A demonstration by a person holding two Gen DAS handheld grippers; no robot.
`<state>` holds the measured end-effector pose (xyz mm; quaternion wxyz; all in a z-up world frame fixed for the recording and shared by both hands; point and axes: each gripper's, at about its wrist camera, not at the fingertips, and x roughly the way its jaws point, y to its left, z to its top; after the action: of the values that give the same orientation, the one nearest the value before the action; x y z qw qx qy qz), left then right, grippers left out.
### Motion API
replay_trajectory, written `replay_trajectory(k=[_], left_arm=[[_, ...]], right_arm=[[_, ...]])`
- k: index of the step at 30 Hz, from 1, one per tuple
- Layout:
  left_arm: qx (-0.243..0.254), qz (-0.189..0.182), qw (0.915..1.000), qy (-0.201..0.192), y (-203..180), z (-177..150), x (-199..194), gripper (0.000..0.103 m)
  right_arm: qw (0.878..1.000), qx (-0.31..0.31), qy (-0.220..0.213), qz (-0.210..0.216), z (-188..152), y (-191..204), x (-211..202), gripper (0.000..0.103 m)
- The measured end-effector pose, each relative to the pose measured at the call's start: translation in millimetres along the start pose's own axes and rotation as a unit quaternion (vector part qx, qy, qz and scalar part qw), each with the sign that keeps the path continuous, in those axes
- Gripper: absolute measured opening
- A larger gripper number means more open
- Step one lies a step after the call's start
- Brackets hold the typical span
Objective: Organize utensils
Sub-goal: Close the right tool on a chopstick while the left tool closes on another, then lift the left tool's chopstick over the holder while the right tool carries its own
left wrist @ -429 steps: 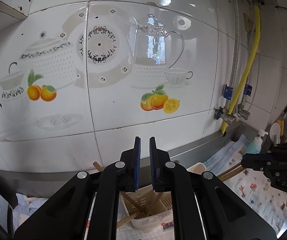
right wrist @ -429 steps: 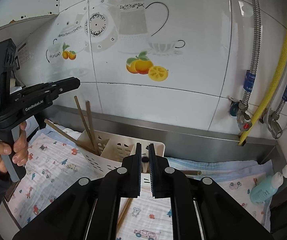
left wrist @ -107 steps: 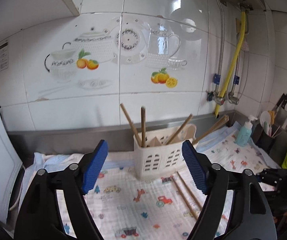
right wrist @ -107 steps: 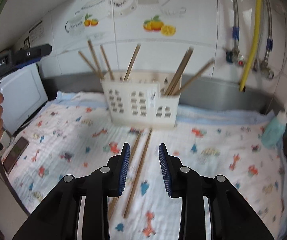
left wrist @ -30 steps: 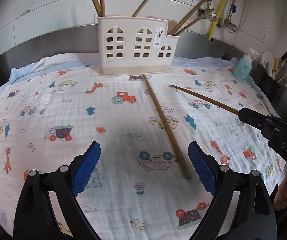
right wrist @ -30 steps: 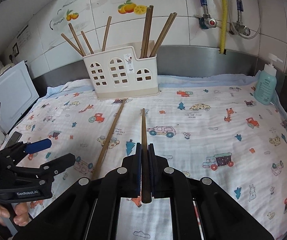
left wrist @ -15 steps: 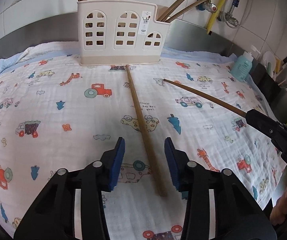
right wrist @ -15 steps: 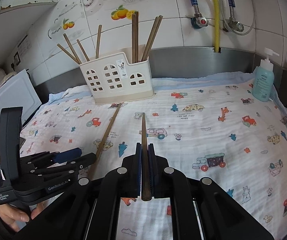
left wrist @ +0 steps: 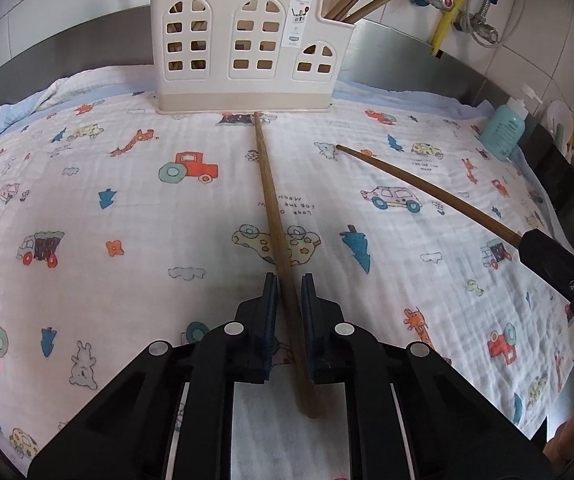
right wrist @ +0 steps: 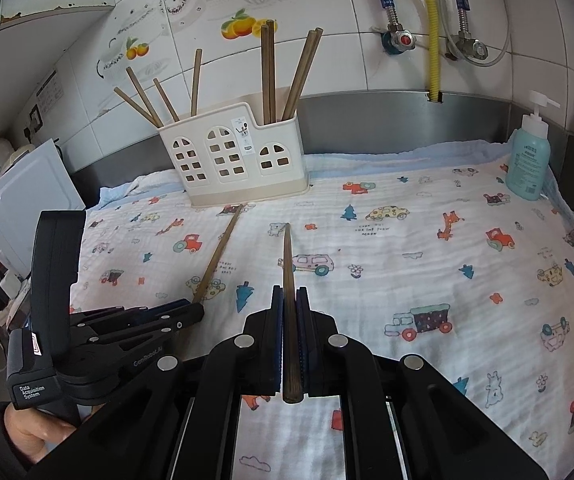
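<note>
L wrist view:
Landmark: cream plastic utensil caddy w/ arched cut-out windows [left wrist: 243, 40], at the back of the printed cotton cloth [left wrist: 87, 216], several brown chopsticks standing in it.
Task item: long brown wooden chopstick [left wrist: 275, 216] flat on the cloth, far tip touching the caddy's base, thick end nearest the camera.
L gripper [left wrist: 287, 300]: black w/ blue pads, jaws narrow and closing, chopstick between them near its thick end; right pad looks on the wood, thin gap at the left pad, so grip not seated yet.
Other stick: second brown chopstick [left wrist: 427, 188] to the caddy's front-right, angled above the cloth.

R wrist view:
R gripper [right wrist: 290, 308]: jaws clamped tight on that second chopstick, tip pointing toward the caddy's front.
L gripper again: low, front-left of the caddy, over the lying stick's near end.

Doing it well (my read): let both pads bite before lifting; stick sits a bit skewed in the jaws, so squeeze squarely or it may pivot. Lift thick end 1st, keep clear of the R stick, then tip upright over the caddy.
</note>
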<state>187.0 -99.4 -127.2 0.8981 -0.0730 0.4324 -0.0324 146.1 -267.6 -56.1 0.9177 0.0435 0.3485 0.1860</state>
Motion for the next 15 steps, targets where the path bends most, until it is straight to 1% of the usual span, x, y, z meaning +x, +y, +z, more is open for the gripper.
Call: replay_trajectory(k=[2,9,12,15], left_arm=[[0.001,0.009,1.0000,-0.001,-1,0,1,0.009],[-0.004,0.013,0.9999,-0.005,7,3,-5,0.007],[-0.003,0.013,0.9998,-0.016,14,5,-14,0.007],[0.000,0.011,0.9993,-0.035,20,10,-26,0.006]], right_arm=[[1.000,0.000,0.000,0.000,0,0,0,0.006],[1.000,-0.003,-0.006,0.000,1,0,-7,0.007],[1.000,-0.005,-0.012,0.001,4,1,-11,0.007],[1.000,-0.008,-0.018,0.003,9,4,-15,0.007]])
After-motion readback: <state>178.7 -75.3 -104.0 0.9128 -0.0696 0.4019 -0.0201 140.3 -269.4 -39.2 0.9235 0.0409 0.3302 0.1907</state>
